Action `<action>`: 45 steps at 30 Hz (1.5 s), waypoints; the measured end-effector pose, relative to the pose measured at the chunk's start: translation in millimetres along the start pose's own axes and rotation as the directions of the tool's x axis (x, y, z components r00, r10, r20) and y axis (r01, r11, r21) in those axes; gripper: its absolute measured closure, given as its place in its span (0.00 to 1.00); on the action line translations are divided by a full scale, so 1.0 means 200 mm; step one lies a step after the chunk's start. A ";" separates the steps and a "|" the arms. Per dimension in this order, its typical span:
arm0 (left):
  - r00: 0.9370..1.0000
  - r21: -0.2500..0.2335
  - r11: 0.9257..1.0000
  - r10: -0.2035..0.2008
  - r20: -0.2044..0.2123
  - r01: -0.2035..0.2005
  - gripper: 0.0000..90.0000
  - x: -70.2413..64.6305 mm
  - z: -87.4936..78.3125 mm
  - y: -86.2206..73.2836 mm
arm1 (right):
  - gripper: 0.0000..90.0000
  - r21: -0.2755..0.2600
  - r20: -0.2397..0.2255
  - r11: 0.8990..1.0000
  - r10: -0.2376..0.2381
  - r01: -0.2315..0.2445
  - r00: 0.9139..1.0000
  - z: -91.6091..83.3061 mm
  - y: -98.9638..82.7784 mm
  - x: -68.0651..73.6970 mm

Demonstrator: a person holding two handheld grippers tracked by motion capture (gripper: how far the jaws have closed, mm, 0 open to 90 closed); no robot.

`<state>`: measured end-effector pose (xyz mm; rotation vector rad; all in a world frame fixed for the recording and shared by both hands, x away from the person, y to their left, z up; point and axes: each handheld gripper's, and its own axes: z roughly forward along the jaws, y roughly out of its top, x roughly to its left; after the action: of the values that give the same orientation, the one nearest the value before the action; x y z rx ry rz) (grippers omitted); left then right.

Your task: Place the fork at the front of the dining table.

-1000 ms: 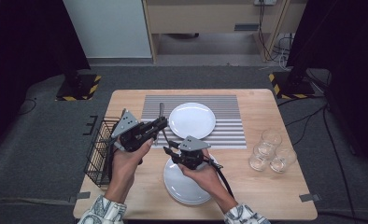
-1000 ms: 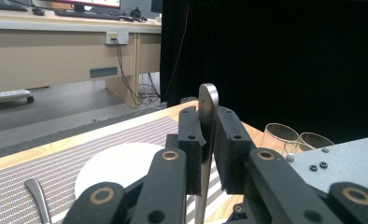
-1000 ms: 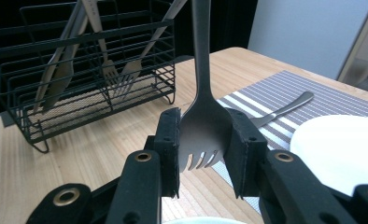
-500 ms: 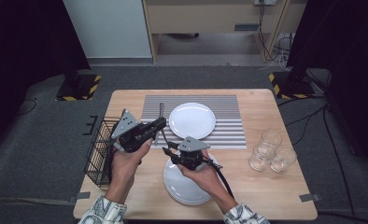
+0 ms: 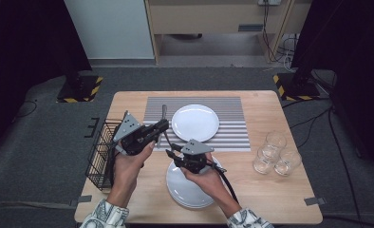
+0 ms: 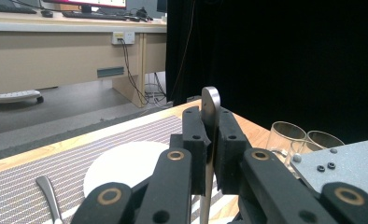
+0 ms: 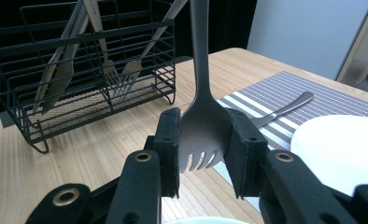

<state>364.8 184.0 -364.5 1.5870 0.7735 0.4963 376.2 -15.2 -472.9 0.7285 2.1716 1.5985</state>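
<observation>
Between the two grippers, above the table's near-left part, a fork [image 7: 201,116] is held by both at once: left gripper [image 6: 211,154] clamped narrow on the handle end [image 6: 210,105], right gripper [image 7: 201,154] closed across the fork's wide head, tines pointing down between its pads. Seen from above, left gripper [image 5: 162,124] sits just up-left of right gripper [image 5: 170,153], tips close together, fork thin and hard to make out there. Right under the right gripper, a stack of white plates [image 5: 187,190] at the table's near edge. Ahead of the left gripper, a striped placemat [image 5: 232,111] with a white plate [image 5: 195,122] on it and a knife [image 5: 164,111] just left of that plate. Left of and behind the left gripper, a black wire caddy [image 5: 99,154] at the table edge, holding forks and a knife [image 7: 63,65]. Far to the right of both grippers, three clear glasses [image 5: 275,154] grouped together.
</observation>
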 end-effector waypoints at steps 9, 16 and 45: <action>1.000 -0.001 1.000 -0.017 -0.022 0.017 0.94 0.01 0.00 -0.01 | 0.75 -0.010 0.020 1.000 0.015 -0.015 1.000 -0.01 -0.01 -0.01; 1.000 -0.003 1.000 -0.005 -0.002 0.005 0.92 0.01 0.01 -0.02 | 0.75 -0.002 0.018 1.000 0.014 -0.014 1.000 -0.01 -0.01 -0.01; 1.000 -0.030 0.999 0.016 -0.024 -0.017 0.65 0.01 0.03 -0.03 | 0.76 0.000 0.012 0.999 0.041 -0.041 0.999 -0.03 -0.01 -0.03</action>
<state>369.8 181.4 -371.4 1.5630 0.7682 0.5372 378.3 -23.8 -473.8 0.7854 2.1614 1.6097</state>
